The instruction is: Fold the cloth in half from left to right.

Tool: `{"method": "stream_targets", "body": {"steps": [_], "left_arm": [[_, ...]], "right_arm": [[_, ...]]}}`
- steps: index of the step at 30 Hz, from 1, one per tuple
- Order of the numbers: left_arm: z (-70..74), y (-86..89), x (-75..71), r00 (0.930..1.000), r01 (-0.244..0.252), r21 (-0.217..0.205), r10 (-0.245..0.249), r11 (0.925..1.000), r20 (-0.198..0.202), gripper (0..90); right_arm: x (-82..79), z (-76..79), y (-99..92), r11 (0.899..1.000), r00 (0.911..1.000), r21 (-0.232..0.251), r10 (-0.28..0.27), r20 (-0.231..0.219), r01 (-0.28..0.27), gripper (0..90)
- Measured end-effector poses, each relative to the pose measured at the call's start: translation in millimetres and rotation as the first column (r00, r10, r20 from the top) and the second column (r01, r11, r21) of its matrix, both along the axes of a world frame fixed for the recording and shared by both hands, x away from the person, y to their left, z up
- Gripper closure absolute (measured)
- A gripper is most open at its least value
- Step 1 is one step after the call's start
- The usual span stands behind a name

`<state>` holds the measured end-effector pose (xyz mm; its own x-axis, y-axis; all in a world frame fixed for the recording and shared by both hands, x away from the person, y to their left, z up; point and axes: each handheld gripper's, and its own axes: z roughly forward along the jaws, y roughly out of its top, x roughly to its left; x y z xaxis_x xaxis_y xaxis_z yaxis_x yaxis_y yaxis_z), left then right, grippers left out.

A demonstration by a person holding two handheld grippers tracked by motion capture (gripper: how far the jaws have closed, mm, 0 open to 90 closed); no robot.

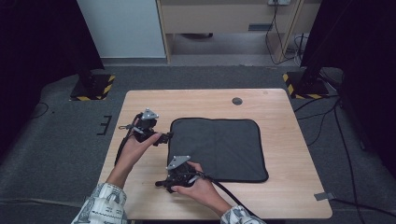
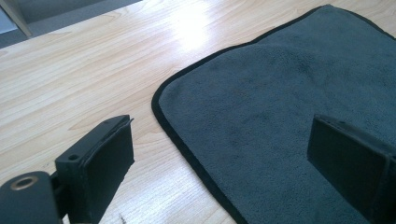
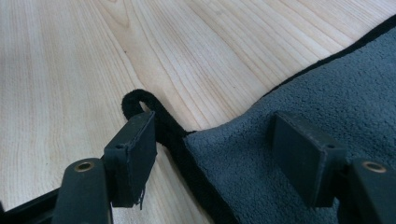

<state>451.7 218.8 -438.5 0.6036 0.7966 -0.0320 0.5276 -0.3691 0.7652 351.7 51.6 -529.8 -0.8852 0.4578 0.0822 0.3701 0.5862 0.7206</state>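
Observation:
A dark grey cloth [image 1: 219,147] with black trim lies flat on the wooden table [image 1: 289,196]. My left gripper [image 1: 166,136] is at the cloth's far left corner. In the left gripper view the gripper [image 2: 222,135] is open, one jaw over bare wood and the other over the cloth [image 2: 289,84], pressing nothing. My right gripper [image 1: 177,170] is low at the near left corner. In the right gripper view its jaws [image 3: 215,128] stand open astride the cloth's corner [image 3: 336,93], where a small black hanging loop [image 3: 135,100] sticks out onto the wood.
A round grey cable hole [image 1: 237,101] sits near the table's far edge. Two stand bases with yellow-and-black stripes [image 1: 93,88] [image 1: 303,86] rest on the carpet beyond the table. Cables trail across the floor at the right. Bare wood surrounds the cloth.

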Motion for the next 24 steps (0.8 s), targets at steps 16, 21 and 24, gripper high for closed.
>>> {"method": "stream_targets", "body": {"steps": [16,21,24], "left_arm": [[2.1,1.5,-0.6,1.0,-0.002,-0.013,0.003,0.9999,0.005,6.9],[1.8,3.3,1.1,1.0,-0.005,-0.008,0.005,1.0,0.003,7.0],[1.6,3.3,2.3,1.0,-0.009,-0.011,0.009,0.9999,0.003,7.0]], "right_arm": [[-1.9,4.9,8.1,0.998,0.9984,0.024,0.049,0.027,-0.05,45.2],[0.4,0.1,5.8,0.999,0.999,0.008,0.043,0.009,-0.043,42.4],[-0.8,0.3,7.6,0.999,0.999,-0.006,0.04,0.019,-0.04,45.3]]}}
